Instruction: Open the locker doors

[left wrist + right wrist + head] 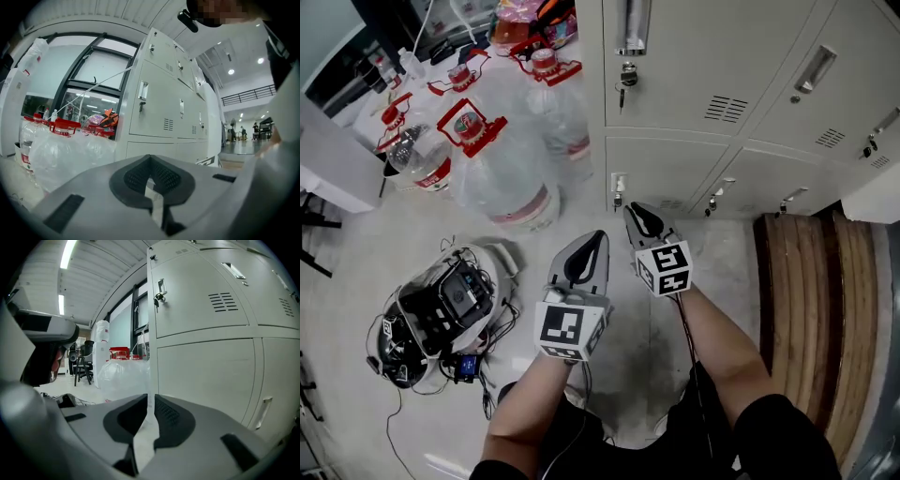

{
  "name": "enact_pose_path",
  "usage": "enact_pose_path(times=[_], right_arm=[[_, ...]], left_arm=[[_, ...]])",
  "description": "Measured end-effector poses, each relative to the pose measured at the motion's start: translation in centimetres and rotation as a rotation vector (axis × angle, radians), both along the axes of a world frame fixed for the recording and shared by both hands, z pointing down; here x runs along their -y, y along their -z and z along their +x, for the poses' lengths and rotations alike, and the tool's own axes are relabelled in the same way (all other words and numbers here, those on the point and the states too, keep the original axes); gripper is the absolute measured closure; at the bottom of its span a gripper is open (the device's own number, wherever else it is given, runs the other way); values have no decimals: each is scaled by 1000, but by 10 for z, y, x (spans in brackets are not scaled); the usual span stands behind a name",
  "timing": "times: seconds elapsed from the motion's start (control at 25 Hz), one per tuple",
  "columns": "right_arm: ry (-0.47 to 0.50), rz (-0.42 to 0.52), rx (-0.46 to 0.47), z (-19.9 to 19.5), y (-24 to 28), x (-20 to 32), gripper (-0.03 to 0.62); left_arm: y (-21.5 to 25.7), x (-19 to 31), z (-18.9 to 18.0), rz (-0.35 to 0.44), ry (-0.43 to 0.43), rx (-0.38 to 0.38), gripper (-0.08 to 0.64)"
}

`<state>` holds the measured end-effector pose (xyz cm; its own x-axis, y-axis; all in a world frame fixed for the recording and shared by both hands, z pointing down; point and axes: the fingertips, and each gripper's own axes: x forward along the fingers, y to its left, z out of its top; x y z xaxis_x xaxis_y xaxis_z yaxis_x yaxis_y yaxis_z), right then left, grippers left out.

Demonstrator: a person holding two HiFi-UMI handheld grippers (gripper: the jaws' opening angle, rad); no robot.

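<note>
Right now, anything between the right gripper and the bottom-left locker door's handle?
Nothing visible. The right gripper sits just short of the handle, with only open space between them. The water jugs stand off to the left, clear of that line.

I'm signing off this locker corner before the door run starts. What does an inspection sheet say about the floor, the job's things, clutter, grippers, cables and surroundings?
Surface: pale floor, no spills seen.
Job's things: locker doors, all closed; a key hangs in one upper lock.
Clutter: large water jugs beside the lockers; a device bundle on the floor.
Grippers: left gripper shut, empty; right gripper jaws slightly apart, empty; neither touches a door.
Cables: loose wires around the bundle; a cord along the right forearm.
Surroundings: wooden slats at the right; window behind the jugs.
</note>
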<state>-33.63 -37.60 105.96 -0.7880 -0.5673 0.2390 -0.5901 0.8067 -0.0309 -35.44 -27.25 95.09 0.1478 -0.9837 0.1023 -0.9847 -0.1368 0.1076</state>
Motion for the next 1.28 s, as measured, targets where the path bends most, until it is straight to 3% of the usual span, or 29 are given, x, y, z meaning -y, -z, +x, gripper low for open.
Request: enact_pose_path(times=[0.36, 0.76, 1.28], right_arm=[[-51, 15, -42, -20, -52, 29, 495], [-90, -74, -45, -62, -81, 81, 449], [-117, -94, -67, -76, -93, 90, 471]], left_arm=[[-43, -2, -3, -64, -38, -22, 561], [-39, -11, -10, -34, -66, 72, 561], [-39, -1, -11, -37, -76, -4, 561]])
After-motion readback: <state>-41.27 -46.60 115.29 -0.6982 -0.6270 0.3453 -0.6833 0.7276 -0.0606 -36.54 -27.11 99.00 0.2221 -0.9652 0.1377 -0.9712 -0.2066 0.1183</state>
